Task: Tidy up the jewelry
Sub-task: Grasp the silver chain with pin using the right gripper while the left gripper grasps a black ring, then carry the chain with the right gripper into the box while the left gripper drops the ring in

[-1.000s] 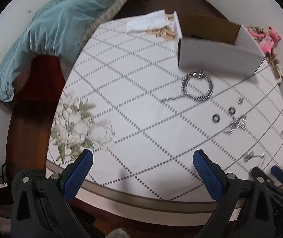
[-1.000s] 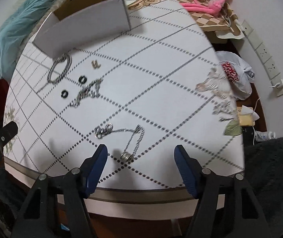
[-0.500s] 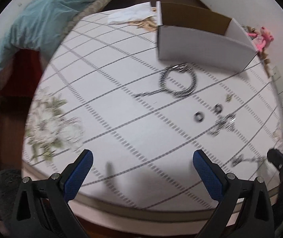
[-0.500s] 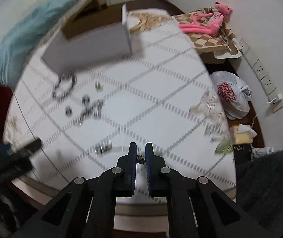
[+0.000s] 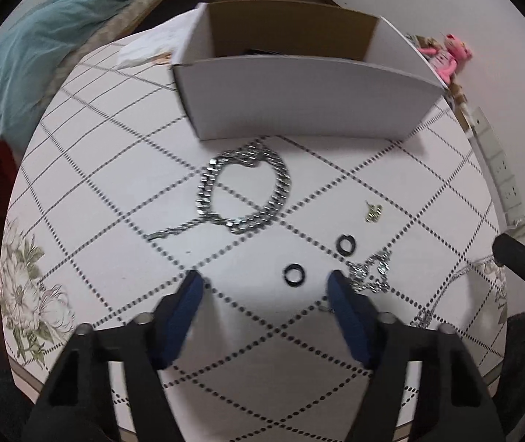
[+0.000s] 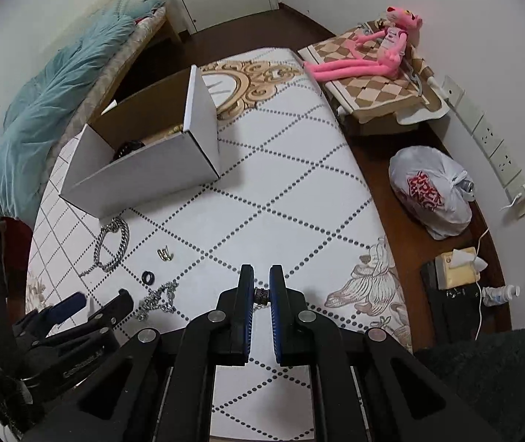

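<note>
Right wrist view shows the white box (image 6: pixel 141 169) standing open at the far side of the bench (image 6: pixel 299 191), where a second ago only the bench top was framed from low down. The right gripper (image 6: pixel 261 296), then spread open over the thin necklace, is now closed on its small ring bead (image 6: pixel 261 295) and lifted. The left gripper (image 5: pixel 266 287) is held open above a black ring (image 5: pixel 294 274). Carrying to the box is judged next.

One open box (image 5: pixel 306 95), one heavy chain (image 5: pixel 244 188), two black rings (image 5: pixel 294 274) (image 5: pixel 346 244), one gold piece (image 5: pixel 373 212), perhaps two tangled silver chains (image 5: pixel 371 276) (image 5: pixel 443 302), one small ring-like piece (image 6: pixel 261 293).
</note>
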A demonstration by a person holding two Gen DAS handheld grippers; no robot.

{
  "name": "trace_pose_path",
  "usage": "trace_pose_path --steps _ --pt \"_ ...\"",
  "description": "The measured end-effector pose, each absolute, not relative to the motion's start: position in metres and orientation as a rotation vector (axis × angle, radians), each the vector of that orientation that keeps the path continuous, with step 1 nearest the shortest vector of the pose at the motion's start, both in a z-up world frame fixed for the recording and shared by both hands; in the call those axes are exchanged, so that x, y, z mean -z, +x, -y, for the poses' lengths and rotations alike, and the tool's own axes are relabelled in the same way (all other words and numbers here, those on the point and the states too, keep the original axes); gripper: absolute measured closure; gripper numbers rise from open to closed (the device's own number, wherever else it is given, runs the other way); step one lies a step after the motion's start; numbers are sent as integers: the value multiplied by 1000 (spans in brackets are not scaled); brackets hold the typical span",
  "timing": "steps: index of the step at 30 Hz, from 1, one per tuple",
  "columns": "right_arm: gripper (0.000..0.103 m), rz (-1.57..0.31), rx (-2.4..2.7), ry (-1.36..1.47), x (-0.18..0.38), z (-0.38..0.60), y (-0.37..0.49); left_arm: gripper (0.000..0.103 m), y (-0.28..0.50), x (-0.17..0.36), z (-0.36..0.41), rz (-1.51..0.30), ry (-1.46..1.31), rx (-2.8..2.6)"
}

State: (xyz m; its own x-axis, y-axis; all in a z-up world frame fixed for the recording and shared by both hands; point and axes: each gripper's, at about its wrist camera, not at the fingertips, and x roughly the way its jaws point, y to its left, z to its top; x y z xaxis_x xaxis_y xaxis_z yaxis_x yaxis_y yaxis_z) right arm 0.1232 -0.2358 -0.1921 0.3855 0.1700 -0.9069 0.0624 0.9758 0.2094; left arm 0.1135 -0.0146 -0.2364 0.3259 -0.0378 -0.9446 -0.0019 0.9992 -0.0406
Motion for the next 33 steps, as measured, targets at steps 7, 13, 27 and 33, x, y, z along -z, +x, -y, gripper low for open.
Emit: trace_pose_path --steps 7,13,27,33 --pt "94 -1203 -64 243 204 238 122 93 111 232 20 -1201 20 51" --pt "94 -1194 -89 243 196 234 121 93 112 224 16 -1179 9 66" --pt "94 -1034 -284 268 77 214 153 93 140 106 -8 -1012 -96 150" --pt "94 -975 -332 180 35 190 200 93 191 89 -19 -1013 -121 184"
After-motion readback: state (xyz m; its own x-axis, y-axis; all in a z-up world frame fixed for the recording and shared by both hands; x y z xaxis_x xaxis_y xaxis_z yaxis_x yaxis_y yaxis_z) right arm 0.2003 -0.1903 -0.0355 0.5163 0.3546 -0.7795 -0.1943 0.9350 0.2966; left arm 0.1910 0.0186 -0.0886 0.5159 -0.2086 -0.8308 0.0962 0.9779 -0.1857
